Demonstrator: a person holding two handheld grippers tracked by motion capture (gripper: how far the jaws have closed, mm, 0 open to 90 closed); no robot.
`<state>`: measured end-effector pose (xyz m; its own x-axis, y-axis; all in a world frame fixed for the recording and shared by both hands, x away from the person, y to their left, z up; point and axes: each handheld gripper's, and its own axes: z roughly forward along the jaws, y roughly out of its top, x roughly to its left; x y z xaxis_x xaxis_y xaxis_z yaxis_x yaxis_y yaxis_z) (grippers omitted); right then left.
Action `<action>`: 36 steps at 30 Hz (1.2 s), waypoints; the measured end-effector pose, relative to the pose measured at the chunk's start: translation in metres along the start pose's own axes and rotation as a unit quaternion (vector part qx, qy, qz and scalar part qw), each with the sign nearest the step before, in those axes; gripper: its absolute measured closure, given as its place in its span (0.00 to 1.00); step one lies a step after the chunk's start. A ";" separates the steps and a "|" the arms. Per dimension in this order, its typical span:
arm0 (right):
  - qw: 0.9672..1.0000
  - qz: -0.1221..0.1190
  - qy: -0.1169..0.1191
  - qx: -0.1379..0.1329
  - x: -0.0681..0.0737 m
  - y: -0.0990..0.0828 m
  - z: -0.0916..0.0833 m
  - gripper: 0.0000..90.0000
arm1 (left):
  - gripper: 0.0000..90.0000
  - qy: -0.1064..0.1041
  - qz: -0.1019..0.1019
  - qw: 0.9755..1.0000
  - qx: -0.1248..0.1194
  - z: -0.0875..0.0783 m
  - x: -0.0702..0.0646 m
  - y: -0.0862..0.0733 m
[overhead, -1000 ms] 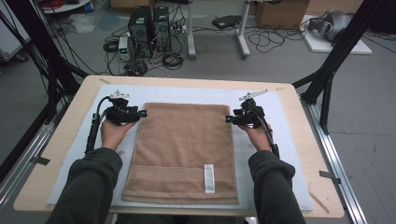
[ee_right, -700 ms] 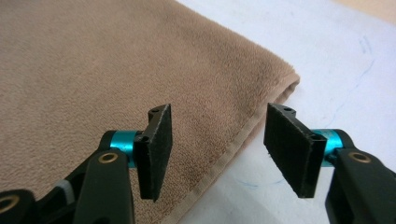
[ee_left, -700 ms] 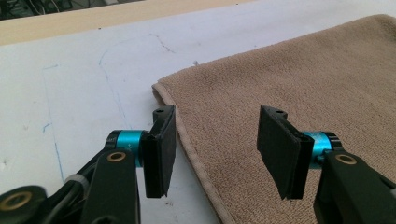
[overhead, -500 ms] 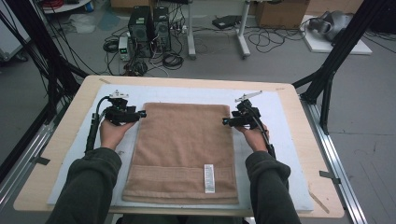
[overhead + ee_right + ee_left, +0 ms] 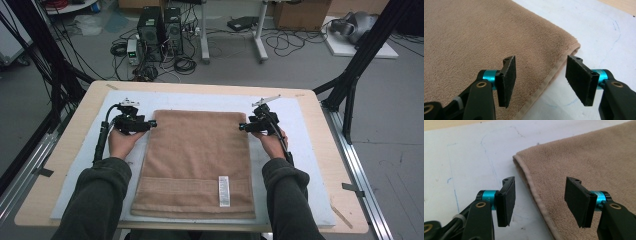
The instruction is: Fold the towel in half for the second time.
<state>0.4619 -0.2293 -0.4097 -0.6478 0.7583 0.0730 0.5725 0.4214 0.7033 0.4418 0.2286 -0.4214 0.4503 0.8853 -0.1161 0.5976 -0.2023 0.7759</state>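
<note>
A brown towel [image 5: 195, 165] lies flat on the white mat [image 5: 300, 165] that covers the wooden table [image 5: 70, 150], and it reaches from the near edge of the mat, at 6 o'clock, toward the far side at 12 o'clock. Near its front hem sits a small white label [image 5: 224, 191] (at about 5 o'clock from the middle of the towel). The person's two sleeves come in from the bottom of the high view. The left gripper [image 5: 150, 123] rests at the far left corner of the towel, around 10 o'clock; its jaws have just been opening and now stand spread, with the hemmed edge of the towel [image 5: 579, 162] running between them but not pressed by the pads. The right gripper [image 5: 243, 127] is at the far right corner, around 2 o'clock; its jaws are also spread, and the towel edge [image 5: 486, 32] passes between them, not pinched. Beyond the table, at 12 o'clock, computer cases [image 5: 160, 25] and cables lie on the grey floor.
</note>
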 end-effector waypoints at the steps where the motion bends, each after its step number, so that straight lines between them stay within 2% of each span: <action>1: 1.000 0.003 0.001 0.004 -0.002 0.000 0.002 0.46 | 0.47 0.000 0.000 1.000 0.005 0.002 0.001 -0.001; 4: 1.000 0.011 -0.003 0.016 -0.006 -0.003 0.007 0.48 | 0.47 0.005 -0.003 1.000 0.017 0.009 0.002 -0.004; 7: 0.999 0.028 -0.001 0.031 -0.008 -0.006 0.015 0.51 | 0.48 0.006 -0.007 0.999 0.049 0.020 0.002 -0.009; 8: 0.999 0.033 0.004 0.036 -0.010 -0.008 0.018 0.54 | 0.48 0.013 -0.004 0.999 0.047 0.020 0.001 -0.009; 9: 0.998 0.044 0.017 0.044 -0.010 -0.010 0.022 0.62 | 0.51 0.015 0.000 0.999 0.049 0.020 0.000 -0.008; 10: 0.998 0.048 0.018 0.044 -0.009 -0.011 0.024 0.64 | 0.54 0.013 -0.001 0.999 0.047 0.019 0.000 -0.008; 11: 0.998 0.048 0.017 0.039 -0.008 -0.010 0.025 0.72 | 0.67 -0.024 -0.010 0.999 0.048 0.019 0.002 -0.009; 12: 0.997 0.059 0.040 0.039 -0.007 -0.011 0.026 0.85 | 0.83 -0.024 -0.008 0.999 0.047 0.019 -0.001 -0.009; 13: 0.996 0.062 0.048 0.038 -0.007 -0.011 0.027 0.88 | 0.84 -0.021 0.002 0.999 0.047 0.019 -0.003 -0.009; 14: 0.996 0.064 0.051 0.035 -0.007 -0.011 0.027 0.90 | 0.89 -0.023 0.000 0.999 0.048 0.020 -0.004 -0.008; 16: 0.995 0.073 0.060 0.034 -0.008 -0.011 0.026 0.92 | 0.93 -0.031 -0.009 0.998 0.049 0.019 -0.001 -0.008; 19: 0.996 0.061 0.058 0.027 -0.005 -0.008 0.018 0.93 | 0.94 -0.034 -0.002 0.999 0.042 0.015 -0.001 -0.007; 21: 0.997 0.048 0.063 0.008 -0.002 -0.003 0.007 0.93 | 0.95 -0.038 0.003 0.999 0.027 0.007 -0.002 -0.004; 23: 0.997 0.031 0.066 -0.003 0.002 0.001 -0.004 0.93 | 0.95 -0.052 0.001 0.999 0.001 -0.005 -0.002 0.001; 25: 0.997 0.023 0.078 -0.016 0.005 0.004 -0.018 0.93 | 0.95 -0.062 0.005 0.998 -0.014 -0.017 -0.004 0.004; 27: 0.995 0.020 0.091 -0.024 0.008 0.005 -0.029 0.93 | 0.95 -0.070 0.011 0.997 -0.019 -0.030 -0.007 0.006; 29: 0.993 0.010 0.109 -0.034 0.015 0.004 -0.042 0.92 | 0.96 -0.078 0.020 0.996 -0.040 -0.047 -0.011 0.005; 31: 0.993 -0.014 0.112 -0.041 0.027 0.002 -0.058 0.92 | 0.96 -0.088 0.028 0.994 -0.066 -0.069 -0.016 -0.003; 33: 0.991 -0.031 0.121 -0.056 0.041 -0.008 -0.077 0.92 | 0.96 -0.096 0.040 0.992 -0.068 -0.085 -0.022 -0.017; 34: 0.989 -0.034 0.127 -0.060 0.046 -0.014 -0.084 0.92 | 0.96 -0.100 0.045 0.991 -0.077 -0.093 -0.025 -0.027; 36: 0.988 -0.048 0.136 -0.064 0.056 -0.027 -0.093 0.92 | 0.97 -0.108 0.048 0.990 -0.078 -0.104 -0.029 -0.045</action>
<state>0.3634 -0.2442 -0.3592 -0.8164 0.5497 0.1767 0.4452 0.4044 0.7989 0.3334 0.2555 -0.3884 0.6410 0.7519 -0.1541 0.4429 -0.1982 0.8744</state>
